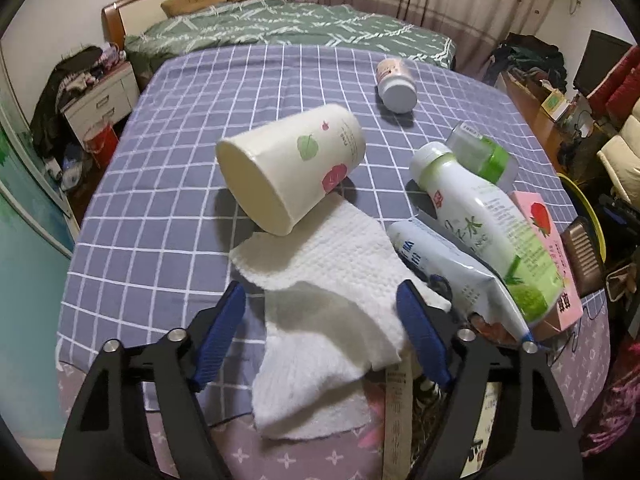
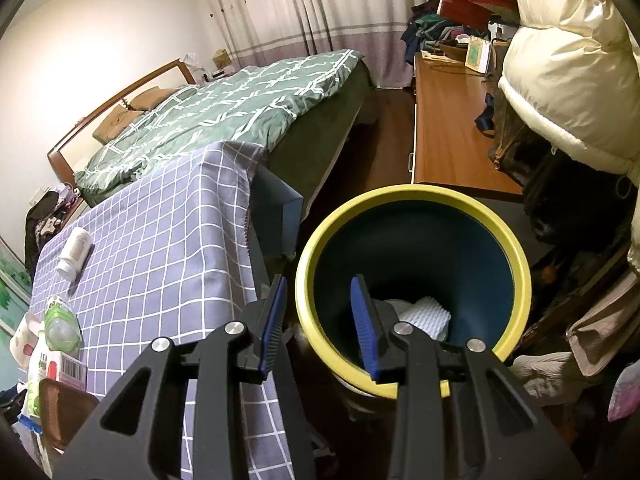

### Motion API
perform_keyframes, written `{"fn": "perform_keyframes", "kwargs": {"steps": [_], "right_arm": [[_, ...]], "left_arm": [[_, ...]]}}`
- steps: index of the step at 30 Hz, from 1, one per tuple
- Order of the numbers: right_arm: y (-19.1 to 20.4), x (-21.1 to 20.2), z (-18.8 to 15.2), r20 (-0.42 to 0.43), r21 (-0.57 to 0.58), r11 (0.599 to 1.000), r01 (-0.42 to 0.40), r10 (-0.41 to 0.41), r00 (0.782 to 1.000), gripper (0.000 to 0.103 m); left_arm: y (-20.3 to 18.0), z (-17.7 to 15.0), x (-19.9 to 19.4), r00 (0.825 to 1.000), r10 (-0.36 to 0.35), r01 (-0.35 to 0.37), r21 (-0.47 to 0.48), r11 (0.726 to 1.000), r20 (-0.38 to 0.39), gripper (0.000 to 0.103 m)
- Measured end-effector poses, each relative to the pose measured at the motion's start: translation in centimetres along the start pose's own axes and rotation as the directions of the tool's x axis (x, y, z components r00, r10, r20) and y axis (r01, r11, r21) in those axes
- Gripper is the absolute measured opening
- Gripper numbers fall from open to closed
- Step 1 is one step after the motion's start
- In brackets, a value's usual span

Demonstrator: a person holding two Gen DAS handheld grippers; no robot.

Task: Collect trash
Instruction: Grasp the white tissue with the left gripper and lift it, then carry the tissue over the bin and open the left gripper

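Note:
A white paper towel [image 1: 320,280] lies crumpled on the blue checked tablecloth [image 1: 160,208]. My left gripper [image 1: 320,300] is low over it and open, with the towel between its blue fingers [image 1: 224,332]; the left pad stands clear of the towel. A paper cup [image 1: 288,168] lies on its side just beyond. At the right sit a white-green drink bottle [image 1: 480,216], a green-capped clear bottle [image 1: 476,152], a pink carton [image 1: 548,248] and a blue-white packet [image 1: 452,268]. A white pill bottle [image 1: 396,84] lies further back. My right gripper [image 2: 319,280] hangs open and empty over the yellow-rimmed bin [image 2: 516,248].
The bin stands on the floor beside the table's right edge [image 2: 250,240] and holds white trash [image 2: 424,314]. A bed [image 2: 240,112] lies behind the table and a wooden desk [image 2: 448,132] beyond the bin. Piled clothes and bags [image 2: 568,60] crowd the right side.

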State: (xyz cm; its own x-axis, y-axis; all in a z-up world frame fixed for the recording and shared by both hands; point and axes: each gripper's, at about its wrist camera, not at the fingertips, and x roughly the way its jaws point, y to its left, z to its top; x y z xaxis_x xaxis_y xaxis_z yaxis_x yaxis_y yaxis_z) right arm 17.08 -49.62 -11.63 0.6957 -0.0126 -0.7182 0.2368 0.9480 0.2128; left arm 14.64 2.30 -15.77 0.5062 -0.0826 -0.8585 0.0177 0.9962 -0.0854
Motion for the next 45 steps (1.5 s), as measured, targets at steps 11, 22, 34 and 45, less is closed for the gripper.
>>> {"fn": "perform_keyframes", "kwargs": {"steps": [11,22,34,45], "right_arm": [[0.8,-0.1,-0.3,-0.003,-0.014,1.000,-0.028,0.028,1.000,0.032],[1.2,-2.1,-0.5,0.032,-0.024,0.998,-0.056,0.057,0.998,0.032],[0.1,-4.6,-1.5,0.064,-0.017,0.998,-0.068,0.069,0.996,0.032],[-4.6,-7.5,-2.9,0.124,0.036,0.999,-0.015,0.010,0.992,0.032]], "left_arm": [[0.0,-0.2,0.8,0.999,-0.022,0.022,-0.002,1.000,-0.027,0.018],[0.0,-1.1,-4.8,0.997,-0.027,0.025,0.035,0.999,0.076,0.009],[-4.0,2.7,-11.1,0.970,-0.080,0.048,0.144,0.988,0.230,0.009],[-17.5,9.4,-10.3,0.944,-0.275,0.195,0.366,0.910,0.181,0.009]]}}
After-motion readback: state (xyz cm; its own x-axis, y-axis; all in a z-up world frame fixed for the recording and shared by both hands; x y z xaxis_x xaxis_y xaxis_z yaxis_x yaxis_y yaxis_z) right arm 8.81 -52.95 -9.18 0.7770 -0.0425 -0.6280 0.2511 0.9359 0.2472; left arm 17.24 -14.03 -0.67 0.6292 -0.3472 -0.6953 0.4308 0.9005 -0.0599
